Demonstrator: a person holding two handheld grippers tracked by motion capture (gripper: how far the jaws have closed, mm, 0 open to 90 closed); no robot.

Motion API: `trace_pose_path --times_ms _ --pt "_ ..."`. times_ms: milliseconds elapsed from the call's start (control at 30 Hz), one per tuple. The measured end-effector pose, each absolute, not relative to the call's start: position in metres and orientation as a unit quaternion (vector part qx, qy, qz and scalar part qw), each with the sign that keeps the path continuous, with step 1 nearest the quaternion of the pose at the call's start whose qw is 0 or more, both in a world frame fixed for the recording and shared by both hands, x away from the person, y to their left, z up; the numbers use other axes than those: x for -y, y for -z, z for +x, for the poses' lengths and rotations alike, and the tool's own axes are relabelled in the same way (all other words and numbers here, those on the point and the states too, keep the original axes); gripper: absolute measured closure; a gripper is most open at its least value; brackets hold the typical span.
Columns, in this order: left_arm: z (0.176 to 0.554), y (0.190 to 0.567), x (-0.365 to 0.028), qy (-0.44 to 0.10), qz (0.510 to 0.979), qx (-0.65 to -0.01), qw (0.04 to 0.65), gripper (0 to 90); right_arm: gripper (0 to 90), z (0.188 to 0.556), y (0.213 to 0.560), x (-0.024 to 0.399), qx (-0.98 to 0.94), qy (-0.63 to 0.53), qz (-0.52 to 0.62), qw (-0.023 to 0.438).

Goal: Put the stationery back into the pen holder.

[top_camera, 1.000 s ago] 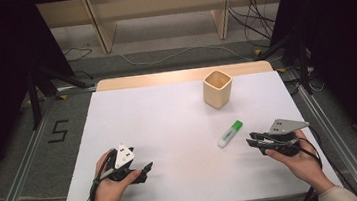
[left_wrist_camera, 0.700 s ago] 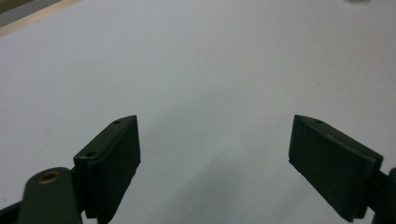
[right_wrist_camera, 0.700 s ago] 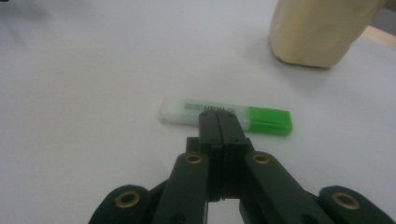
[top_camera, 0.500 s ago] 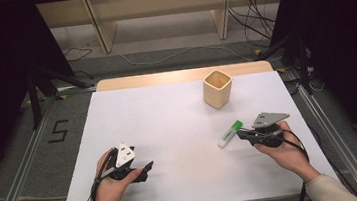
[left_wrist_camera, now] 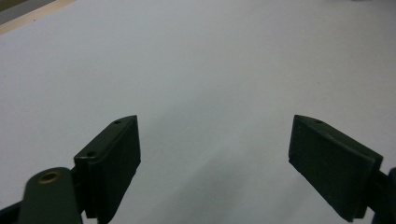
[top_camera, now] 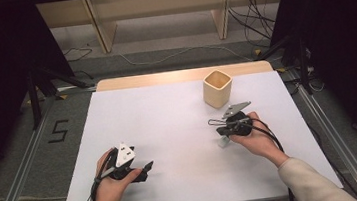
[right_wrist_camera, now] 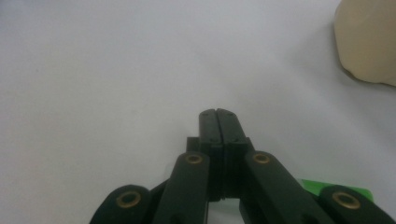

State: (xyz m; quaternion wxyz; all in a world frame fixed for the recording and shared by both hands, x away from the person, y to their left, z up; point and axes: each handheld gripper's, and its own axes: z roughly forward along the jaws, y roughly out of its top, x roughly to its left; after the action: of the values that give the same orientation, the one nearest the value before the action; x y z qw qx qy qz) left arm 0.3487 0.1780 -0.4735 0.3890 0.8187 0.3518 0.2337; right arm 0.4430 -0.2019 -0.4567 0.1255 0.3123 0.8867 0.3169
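A white marker with a green cap lies on the white table (top_camera: 168, 116); its white end (top_camera: 223, 141) pokes out from under the right hand, and a strip of its green cap (right_wrist_camera: 334, 186) shows beside the linkage. My right gripper (top_camera: 212, 122) hovers over it, jaws pressed together (right_wrist_camera: 218, 114) with nothing between them. A beige square cup (top_camera: 217, 88) stands upright just beyond it, also at the upper right (right_wrist_camera: 369, 42). My left gripper (top_camera: 146, 167) rests near the front left, jaws wide apart (left_wrist_camera: 215, 154) over bare table.
The table's wooden far edge (top_camera: 164, 77) runs behind the cup. Metal rails (top_camera: 18, 172) flank both sides, and cables (top_camera: 258, 16) lie on the floor beyond.
My right gripper has moved left and away from the person, now over the marker, hiding most of it. The left gripper has stayed put.
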Motion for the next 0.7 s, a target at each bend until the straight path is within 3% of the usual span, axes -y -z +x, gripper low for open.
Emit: trace_pose_path --times_ms 700 --pt "0.349 0.474 -0.178 -0.232 0.819 -0.352 0.389 16.7 90.0 0.454 0.472 0.193 -0.904 -0.275 0.312 0.096"
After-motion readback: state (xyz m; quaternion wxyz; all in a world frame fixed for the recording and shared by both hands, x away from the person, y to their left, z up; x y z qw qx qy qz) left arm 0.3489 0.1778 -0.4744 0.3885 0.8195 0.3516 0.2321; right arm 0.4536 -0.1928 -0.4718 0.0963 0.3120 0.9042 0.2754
